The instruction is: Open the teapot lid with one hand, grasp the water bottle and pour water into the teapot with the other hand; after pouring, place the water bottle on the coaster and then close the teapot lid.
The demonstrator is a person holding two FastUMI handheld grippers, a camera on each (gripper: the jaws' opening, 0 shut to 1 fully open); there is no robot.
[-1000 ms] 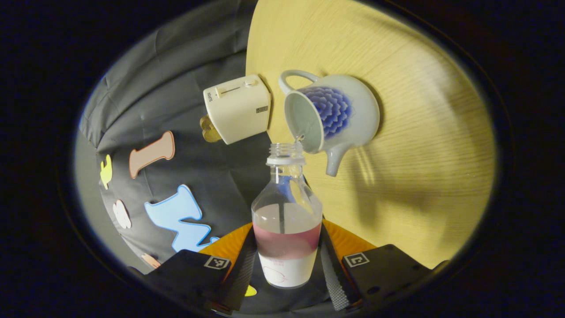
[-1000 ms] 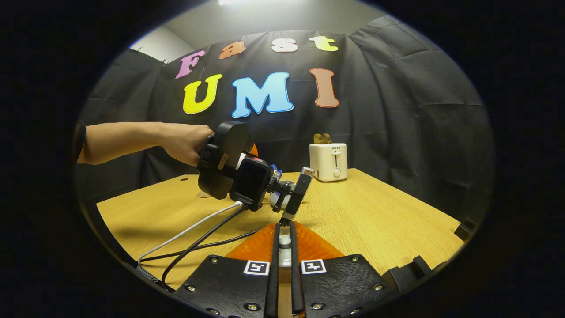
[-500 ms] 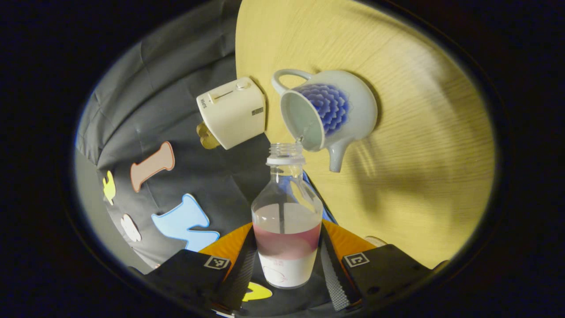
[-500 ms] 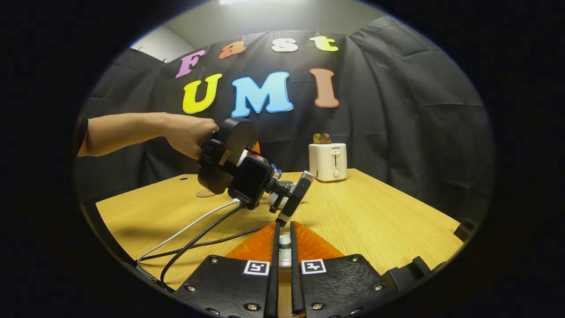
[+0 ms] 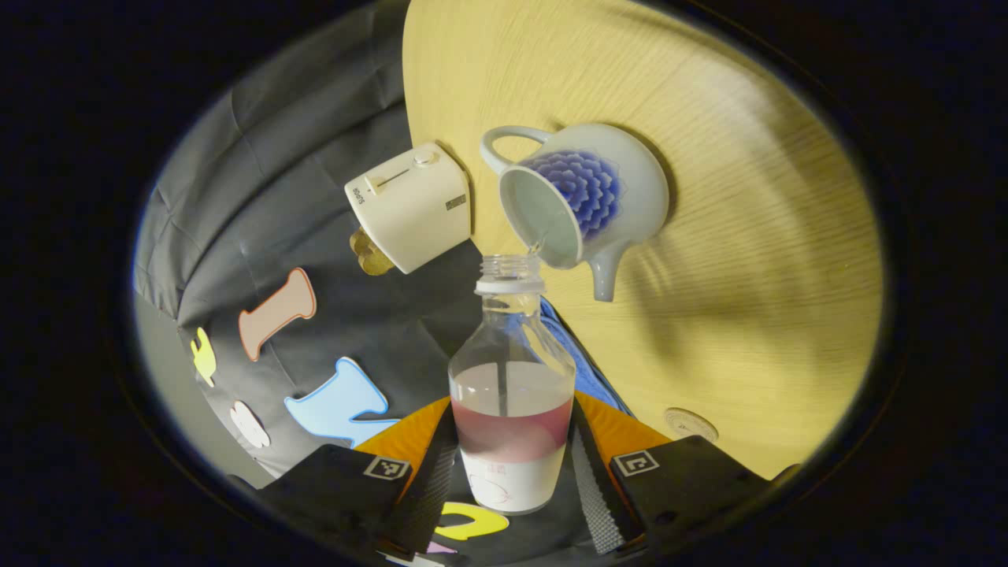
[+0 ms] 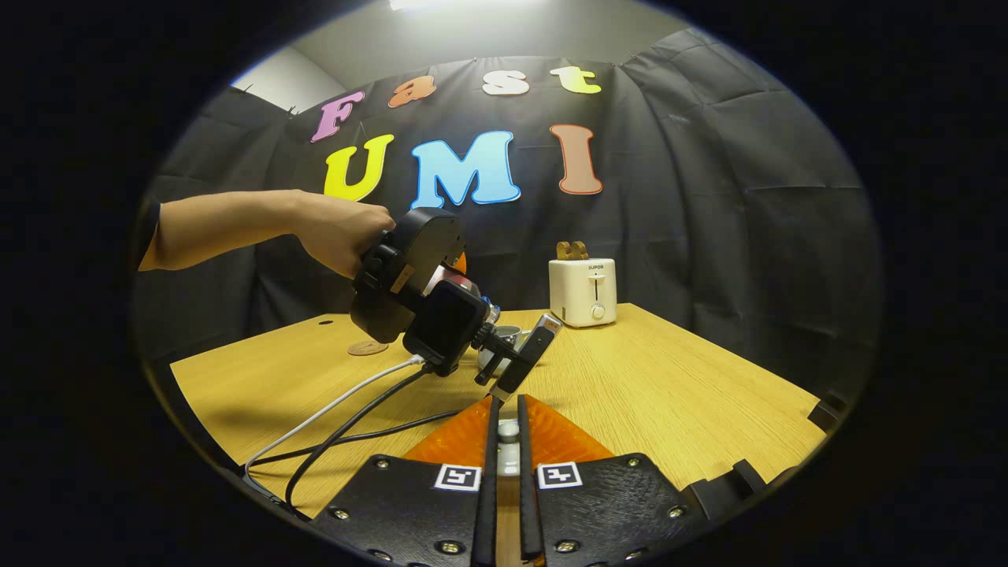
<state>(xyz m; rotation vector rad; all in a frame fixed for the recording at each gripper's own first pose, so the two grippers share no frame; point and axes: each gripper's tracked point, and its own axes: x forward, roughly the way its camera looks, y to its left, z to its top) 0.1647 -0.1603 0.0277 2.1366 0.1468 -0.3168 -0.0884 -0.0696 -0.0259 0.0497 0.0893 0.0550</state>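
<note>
Wooden table [image 6: 669, 394] under both grippers, with bare top to the right of the toaster [image 6: 583, 291], which stands at the far edge against the black cloth wall.

A bare forearm reaches in from the left in the right gripper view; the hand [image 6: 339, 236] holds the left gripper [image 6: 512, 358] tipped forward and down over mid-table, cables trailing from it toward the near edge.

Left gripper's fingers [image 5: 429, 488] clamp both sides of the water bottle [image 5: 510, 394] at its labelled lower part. Bottle uncapped, tilted, partly full of clear water; its mouth is at the rim of the teapot [image 5: 583, 201] and a thin stream runs into the open, lidless pot. The teapot stands on the table just beside the toaster.

Right gripper [image 6: 504, 449]: fingers nearly together, pinching a small pale knob, apparently the teapot lid [image 6: 508, 431], mostly hidden.

Round coaster [image 5: 691, 424] lies bare on the table, well apart from the teapot.
</note>
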